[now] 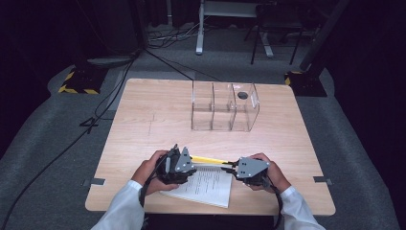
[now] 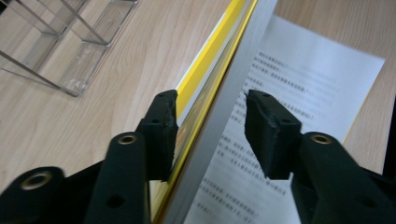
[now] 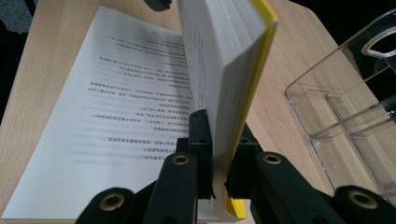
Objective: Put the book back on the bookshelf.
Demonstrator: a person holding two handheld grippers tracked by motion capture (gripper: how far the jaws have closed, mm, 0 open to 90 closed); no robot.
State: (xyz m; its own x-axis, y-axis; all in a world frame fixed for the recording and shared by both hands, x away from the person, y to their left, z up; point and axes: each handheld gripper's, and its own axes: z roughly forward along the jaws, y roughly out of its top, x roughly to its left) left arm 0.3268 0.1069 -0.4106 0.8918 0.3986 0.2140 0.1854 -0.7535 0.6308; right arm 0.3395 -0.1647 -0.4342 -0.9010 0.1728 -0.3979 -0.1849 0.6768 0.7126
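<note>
An open book with printed pages (image 1: 203, 186) lies at the table's near edge. Its yellow-covered half (image 1: 210, 159) stands raised on edge above the flat pages. My right gripper (image 1: 231, 167) is shut on that raised half; in the right gripper view the jaws (image 3: 218, 140) pinch the page block and yellow cover (image 3: 224, 60) near the spine. My left gripper (image 1: 192, 164) straddles the other end of the raised half. In the left gripper view (image 2: 212, 112) one pad lies beside the yellow cover (image 2: 210, 60), the other stands apart from the pages (image 2: 299, 84), so it is open.
A clear acrylic organizer (image 1: 222, 108) with several compartments stands at the table's far middle, also in the left gripper view (image 2: 56, 42) and right gripper view (image 3: 345, 116). Bare wood lies between it and the book. Sleeved forearms come in from the bottom.
</note>
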